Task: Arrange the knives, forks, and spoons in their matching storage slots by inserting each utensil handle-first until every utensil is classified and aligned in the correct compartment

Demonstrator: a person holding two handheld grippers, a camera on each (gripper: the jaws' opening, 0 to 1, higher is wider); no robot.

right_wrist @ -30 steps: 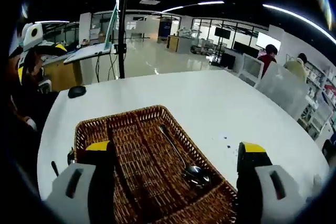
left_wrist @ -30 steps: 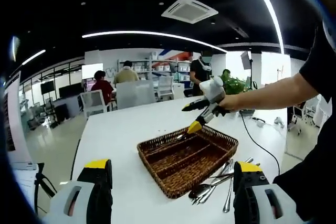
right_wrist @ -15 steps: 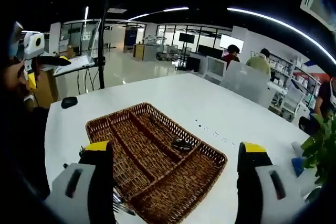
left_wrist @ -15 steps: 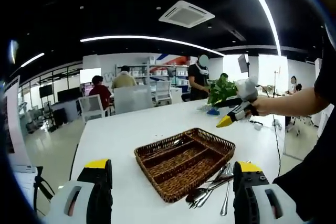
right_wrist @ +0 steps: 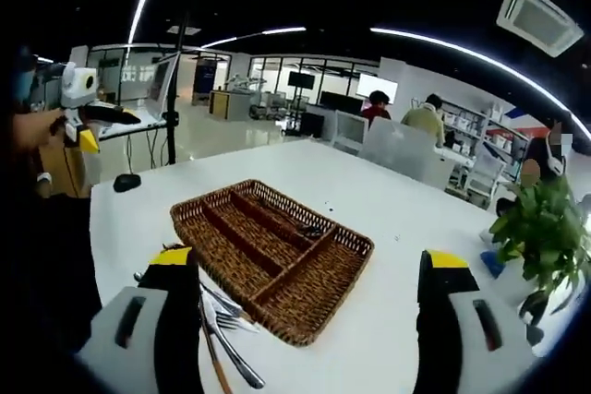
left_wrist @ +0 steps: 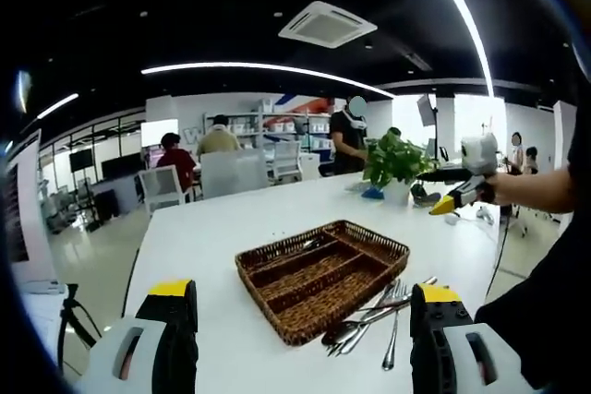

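Both grippers, left (left_wrist: 294, 343) and right (right_wrist: 309, 343), hover spread and empty above the white surface (left_wrist: 212, 246). Ahead of each lies a brown wicker divided tray (left_wrist: 321, 269), with loose metal cutlery (left_wrist: 379, 316) just beside it, near the jaws.

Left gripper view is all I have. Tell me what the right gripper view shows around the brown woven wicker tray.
Observer: A small black computer mouse lies on the white table, apart from the brown woven wicker tray, off its corner on the side where your left claw is.
Operator: Report that left claw's position.
Observer: The left claw hangs in the air past the table's edge, above the mouse's level and well clear of the tray.
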